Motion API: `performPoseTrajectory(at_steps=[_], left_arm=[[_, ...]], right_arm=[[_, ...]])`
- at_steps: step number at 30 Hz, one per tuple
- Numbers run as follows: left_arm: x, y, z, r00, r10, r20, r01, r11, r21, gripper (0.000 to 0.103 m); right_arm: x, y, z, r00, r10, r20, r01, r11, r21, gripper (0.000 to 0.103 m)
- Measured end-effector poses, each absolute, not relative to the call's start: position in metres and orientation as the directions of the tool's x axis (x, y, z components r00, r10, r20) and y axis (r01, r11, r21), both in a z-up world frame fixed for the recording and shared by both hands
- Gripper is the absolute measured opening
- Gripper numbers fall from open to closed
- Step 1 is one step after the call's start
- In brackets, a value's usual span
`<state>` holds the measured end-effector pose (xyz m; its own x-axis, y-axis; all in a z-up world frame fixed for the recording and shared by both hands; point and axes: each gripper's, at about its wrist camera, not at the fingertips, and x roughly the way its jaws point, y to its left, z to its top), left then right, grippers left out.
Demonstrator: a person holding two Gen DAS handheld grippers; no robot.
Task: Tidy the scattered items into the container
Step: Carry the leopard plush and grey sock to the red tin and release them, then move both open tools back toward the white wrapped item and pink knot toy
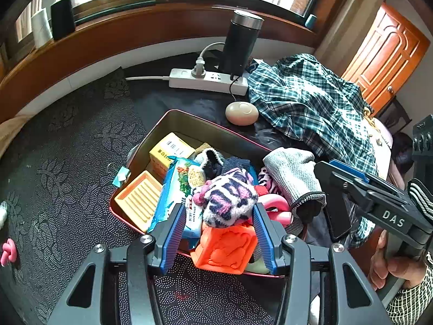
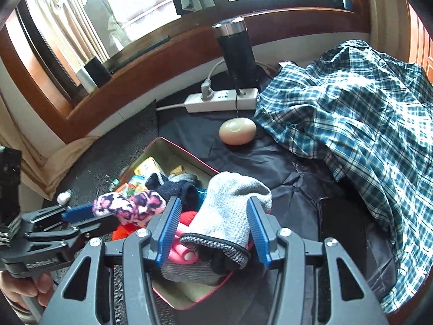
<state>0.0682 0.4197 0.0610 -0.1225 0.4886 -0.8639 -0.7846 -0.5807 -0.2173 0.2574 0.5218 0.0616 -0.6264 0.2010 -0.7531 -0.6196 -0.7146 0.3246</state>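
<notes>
Left gripper (image 1: 220,239) hangs over the tin's near end, jaws apart, pads flanking but not pressing the pink-and-navy fuzzy sock (image 1: 228,197), which lies on top of the orange cube (image 1: 226,249). Right gripper (image 2: 213,233) likewise parted, clear of the grey glove (image 2: 230,216), long axis running near-to-far, cuff nearest, draped over the tin's (image 1: 173,119) right rim. Both items already in the container; tin looks full. Left on the mat: a pink clip (image 1: 8,252), nearer the left hand. Readable: "DAS" on the right gripper's body; box (image 1: 169,151) print illegible.
</notes>
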Motion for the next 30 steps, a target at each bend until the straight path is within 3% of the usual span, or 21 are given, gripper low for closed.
performPoseTrajectory(at_steps=[17, 30], left_arm=[[0.028, 0.428, 0.048, -0.297, 0.401, -0.867, -0.749, -0.661, -0.049, 0.052], [0.012, 0.451, 0.038, -0.265, 0.399, -0.878, -0.758, -0.649, -0.067, 0.052]], right_arm=[[0.243, 0.503, 0.067, -0.650, 0.149, -0.745, -0.573, -0.741, 0.351, 0.054], [0.246, 0.490, 0.058, -0.635, 0.129, -0.762, -0.564, -0.751, 0.343, 0.054]])
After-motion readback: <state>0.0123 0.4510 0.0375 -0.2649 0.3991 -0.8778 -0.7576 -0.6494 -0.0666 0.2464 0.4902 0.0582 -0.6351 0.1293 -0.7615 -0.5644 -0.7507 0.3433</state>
